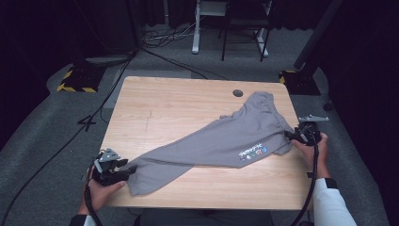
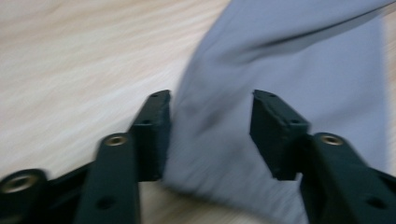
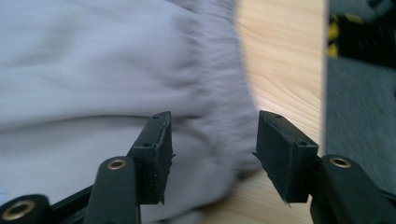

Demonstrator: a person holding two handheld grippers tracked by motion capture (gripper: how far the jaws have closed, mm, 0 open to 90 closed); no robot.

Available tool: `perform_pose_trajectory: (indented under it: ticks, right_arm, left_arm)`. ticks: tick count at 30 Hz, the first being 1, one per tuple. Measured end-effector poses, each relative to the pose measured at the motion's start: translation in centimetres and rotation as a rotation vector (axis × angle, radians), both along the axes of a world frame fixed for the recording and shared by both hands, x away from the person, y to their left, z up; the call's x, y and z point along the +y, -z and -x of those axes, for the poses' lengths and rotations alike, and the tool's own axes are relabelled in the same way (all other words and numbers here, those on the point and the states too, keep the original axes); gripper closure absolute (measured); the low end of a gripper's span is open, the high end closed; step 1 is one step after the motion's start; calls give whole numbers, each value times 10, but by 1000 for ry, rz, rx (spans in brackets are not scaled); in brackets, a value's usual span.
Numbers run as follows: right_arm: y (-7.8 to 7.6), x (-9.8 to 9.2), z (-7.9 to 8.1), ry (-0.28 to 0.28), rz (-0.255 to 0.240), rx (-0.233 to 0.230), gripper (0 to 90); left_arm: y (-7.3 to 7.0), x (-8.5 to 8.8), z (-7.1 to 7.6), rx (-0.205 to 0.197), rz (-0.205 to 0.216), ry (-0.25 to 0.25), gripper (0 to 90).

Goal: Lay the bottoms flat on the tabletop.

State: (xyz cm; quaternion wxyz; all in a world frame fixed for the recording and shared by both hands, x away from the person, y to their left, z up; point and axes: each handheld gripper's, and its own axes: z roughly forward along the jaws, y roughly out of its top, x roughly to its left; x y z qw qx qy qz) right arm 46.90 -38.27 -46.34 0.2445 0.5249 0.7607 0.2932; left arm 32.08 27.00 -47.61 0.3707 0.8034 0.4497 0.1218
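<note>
A grey pair of sweatpants [image 1: 226, 136] lies flat and diagonal on the wooden table [image 1: 164, 103], with a small printed logo [image 1: 252, 153] near its right end. My left gripper [image 1: 129, 170] is at the leg end near the front left corner. In the left gripper view its jaws [image 2: 210, 133] stand open, with grey cloth [image 2: 289, 60] lying loose between them. My right gripper [image 1: 289, 135] is at the waistband by the table's right edge. Its jaws [image 3: 212, 149] are open too, and the gathered waistband [image 3: 219, 74] runs between them without being pinched.
A round cable hole [image 1: 238, 92] sits at the table's back, just beyond the pants. Grey carpet surrounds the table, with cables [image 1: 56, 155] on the left. Stands with yellow-black bases [image 1: 75, 80] flank the far corners, and a white desk frame [image 1: 195, 28] stands behind.
</note>
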Motion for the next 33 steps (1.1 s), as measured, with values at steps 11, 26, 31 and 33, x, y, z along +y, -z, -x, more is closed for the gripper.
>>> perform_pose_trajectory:
  ticks: [11, 26, 31, 33]
  right_arm:
    - [8, 70, 3, -171, 5, 19, 391]
    - [24, 97, -38, -200, 22, 43, 382]
    - [24, 123, -43, -233, 52, 17, 376]
    - [22, 133, -43, -229, 91, -7, 368]
  left_arm:
    - [4, -92, -45, 21, 2, 189, 370]
    - [15, -168, -13, 115, 9, 454, 690]
    - [18, -207, 1, 150, 53, 574, 682]
    - [17, -220, 6, 137, 33, 610, 668]
